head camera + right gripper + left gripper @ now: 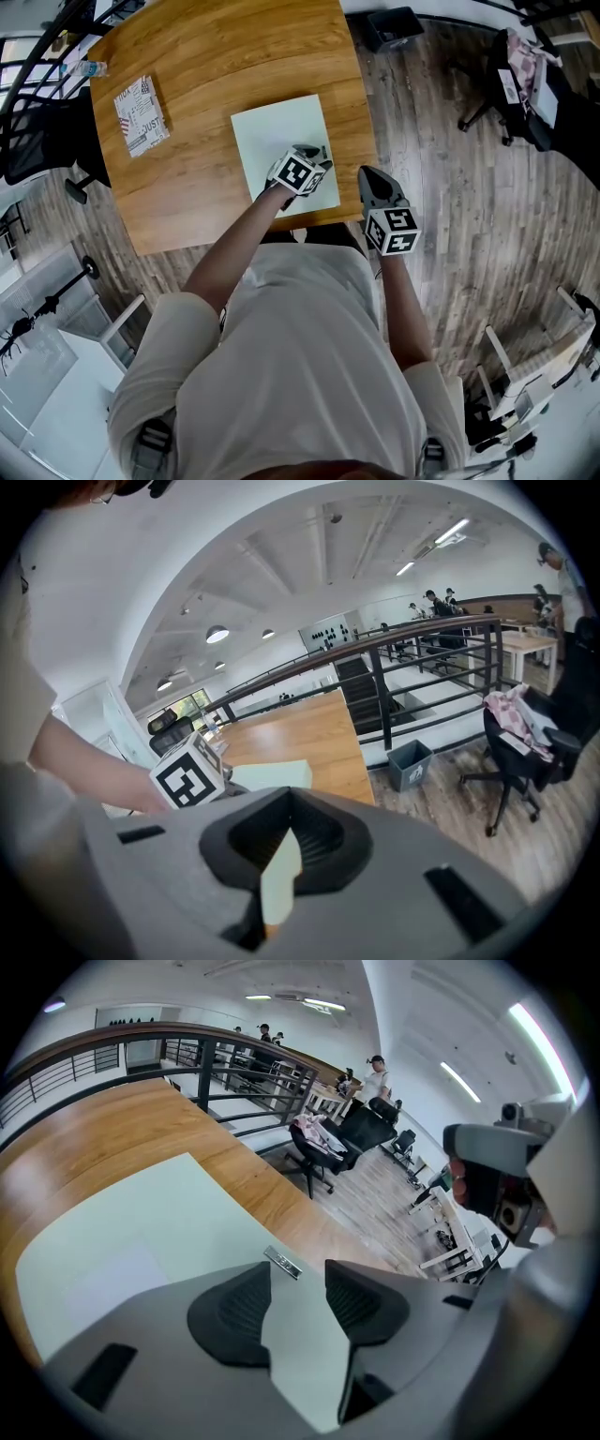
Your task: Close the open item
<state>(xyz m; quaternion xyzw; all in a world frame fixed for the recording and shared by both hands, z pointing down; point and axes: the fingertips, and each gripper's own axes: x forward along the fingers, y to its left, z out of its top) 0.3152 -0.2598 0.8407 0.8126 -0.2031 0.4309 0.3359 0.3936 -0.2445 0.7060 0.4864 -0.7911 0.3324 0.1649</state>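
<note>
A flat pale green item (279,139) lies on the wooden table (187,187) with its lid down flat. A small metal badge (282,1262) sits near its edge. My left gripper (317,156) hovers over the item's near right corner. Its jaws stand open in the left gripper view (298,1283), with only the green surface (141,1232) showing below the gap. Off the table's near right corner is my right gripper (371,178), pointing away from me. Its jaws (286,841) meet at the tips, holding nothing. Through them shows a sliver of the green item (272,774).
A printed book (141,114) lies at the table's far left, a water bottle (84,67) beyond it. A dark bin (394,26) stands on the floor past the table. An office chair (511,84) with clothes is at right, another black chair (37,141) at left.
</note>
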